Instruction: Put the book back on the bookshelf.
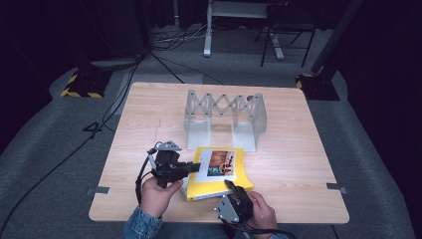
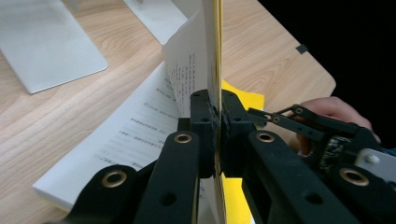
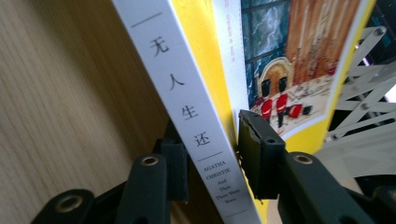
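Mid-pickup of the yellow book [image 1: 219, 174], lying near the front of the counter [image 1: 298, 164], just before the grey expanding rack [image 1: 225, 119]. Left tool [image 1: 191, 167] clamped on the lifted front cover [image 2: 215, 56], pages beneath exposed. Right tool [image 1: 230, 185] straddling the spine [image 3: 191, 116], jaws narrowed around it, one pad short of contact by the look of it. Next, probably: firm spine grip, then raising upright toward a rack slot. Open counter to the right; front edge close behind the hands; rack plates close ahead.
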Demonstrator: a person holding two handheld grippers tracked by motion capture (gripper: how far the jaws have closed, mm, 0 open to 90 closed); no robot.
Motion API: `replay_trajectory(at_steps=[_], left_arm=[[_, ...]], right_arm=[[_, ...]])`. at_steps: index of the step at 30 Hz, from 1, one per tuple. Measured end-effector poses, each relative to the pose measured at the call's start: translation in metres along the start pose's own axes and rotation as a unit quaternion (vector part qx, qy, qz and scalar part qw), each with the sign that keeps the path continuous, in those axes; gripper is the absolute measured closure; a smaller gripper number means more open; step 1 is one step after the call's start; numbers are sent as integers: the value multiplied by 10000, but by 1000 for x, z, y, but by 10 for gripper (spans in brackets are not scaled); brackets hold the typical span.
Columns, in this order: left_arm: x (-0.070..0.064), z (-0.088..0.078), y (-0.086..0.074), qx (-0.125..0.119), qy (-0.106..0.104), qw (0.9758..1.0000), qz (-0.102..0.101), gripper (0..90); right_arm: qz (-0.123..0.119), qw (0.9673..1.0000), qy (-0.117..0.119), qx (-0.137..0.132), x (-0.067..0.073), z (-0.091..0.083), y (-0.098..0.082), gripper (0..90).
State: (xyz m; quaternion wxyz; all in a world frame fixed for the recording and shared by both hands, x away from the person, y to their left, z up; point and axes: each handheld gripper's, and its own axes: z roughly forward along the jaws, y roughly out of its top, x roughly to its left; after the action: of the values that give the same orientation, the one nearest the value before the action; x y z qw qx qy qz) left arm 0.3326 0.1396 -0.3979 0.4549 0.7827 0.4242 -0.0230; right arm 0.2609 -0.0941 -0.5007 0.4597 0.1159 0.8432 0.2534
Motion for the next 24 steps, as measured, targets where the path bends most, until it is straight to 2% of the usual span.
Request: replay_trajectory(at_steps=[3,7,9,10,14,18,21,22,24], left_arm=[[3,-1,0,-44,-28,10000,-64,848],[9,-4,-1,-100,20,9998,-190,806],[16,-7,-3,-209,180,9991,-334,724],[18,-9,-4,-272,192,9987,-393,696],[28,-22,-7,-660,173,9957,-629,581],[35,-33,-10,-896,214,9930,-740,560],[42,-44,-16,-1086,380,9898,-838,553],[46,-48,-19,-1129,484,9888,-843,553],[50,-54,-24,-1194,679,9868,-859,553]], right_arm=[[-233,9996,-126,15,2,-3,2,692],[-293,9995,-143,9,2,-7,4,703],[-338,9992,-183,-59,1,-12,6,726],[-324,9993,-178,-70,0,-13,6,732],[-210,9996,-121,-143,-6,-19,8,752],[-123,9998,-14,-152,-12,-21,8,755],[-22,9998,42,-169,-17,-23,8,756],[148,9996,124,-222,-25,-26,8,759],[327,9989,189,-282,-33,-30,8,761]])
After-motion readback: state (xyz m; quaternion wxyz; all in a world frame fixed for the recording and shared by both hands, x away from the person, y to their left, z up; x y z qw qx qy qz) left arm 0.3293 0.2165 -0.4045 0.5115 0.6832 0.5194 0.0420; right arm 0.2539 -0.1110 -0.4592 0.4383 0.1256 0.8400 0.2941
